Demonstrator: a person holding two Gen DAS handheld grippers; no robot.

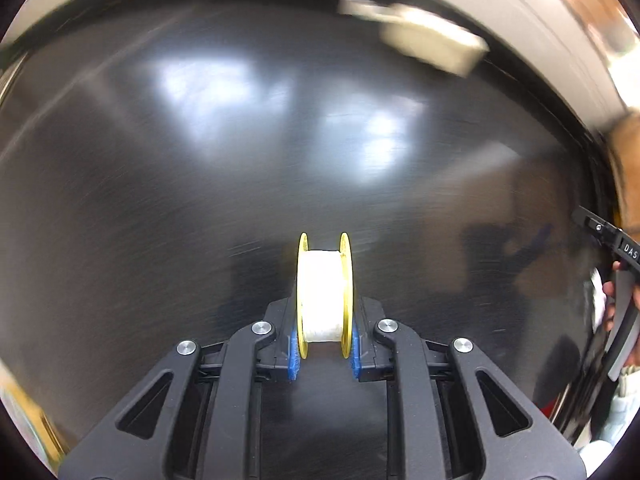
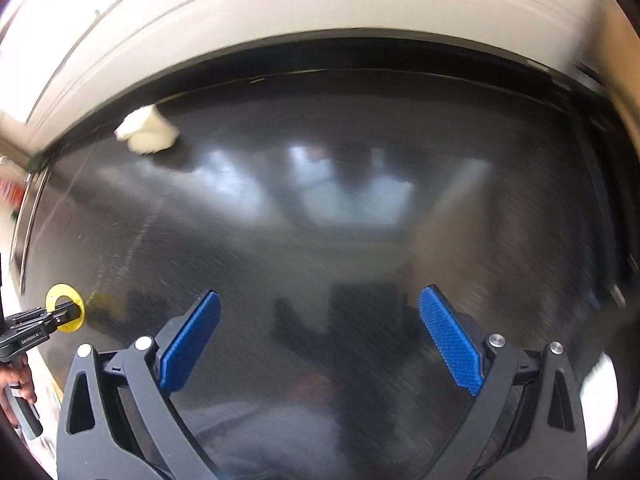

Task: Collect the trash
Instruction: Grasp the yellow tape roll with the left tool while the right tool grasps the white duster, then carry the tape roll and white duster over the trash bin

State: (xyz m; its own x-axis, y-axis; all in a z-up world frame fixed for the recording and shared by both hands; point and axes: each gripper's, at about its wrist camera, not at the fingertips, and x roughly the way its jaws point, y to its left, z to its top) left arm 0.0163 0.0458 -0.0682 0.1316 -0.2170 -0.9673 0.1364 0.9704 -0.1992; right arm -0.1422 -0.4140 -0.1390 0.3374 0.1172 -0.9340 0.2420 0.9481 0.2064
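The left gripper [image 1: 325,354] has its fingers pinching a spool [image 1: 325,298]: yellow flanges, white tape or thread wound on the core. The blue pads [image 1: 294,354] press on the outside of the two flanges, so the spool sits with its axis across the fingers, a hold that likely keeps the round rims from rolling out. It appears lifted clear of the dark glossy surface [image 1: 200,208], which fits carrying a piece of trash away. In the right wrist view the same spool shows at the far left edge as a yellow disc, gripped by the left gripper with a hand [image 2: 18,384] on its handle.

Further right and toward the back edge of the surface lies a pale, blurred lump [image 1: 432,40], perhaps crumpled paper or packaging; it is too smeared to tell. It sits well apart from both grippers and is probably trash not yet picked up.

The right gripper [image 2: 320,342] has its fingers spread wide with nothing between the blue pads [image 2: 192,344], hanging over bare surface, presumably ready for the next piece.

Writing: the right gripper's body, seen at the right edge of the left wrist view, carries white letters "DAS", cut off at the frame. The left gripper's body bears a small label that seems to begin "Gen", otherwise unreadable.
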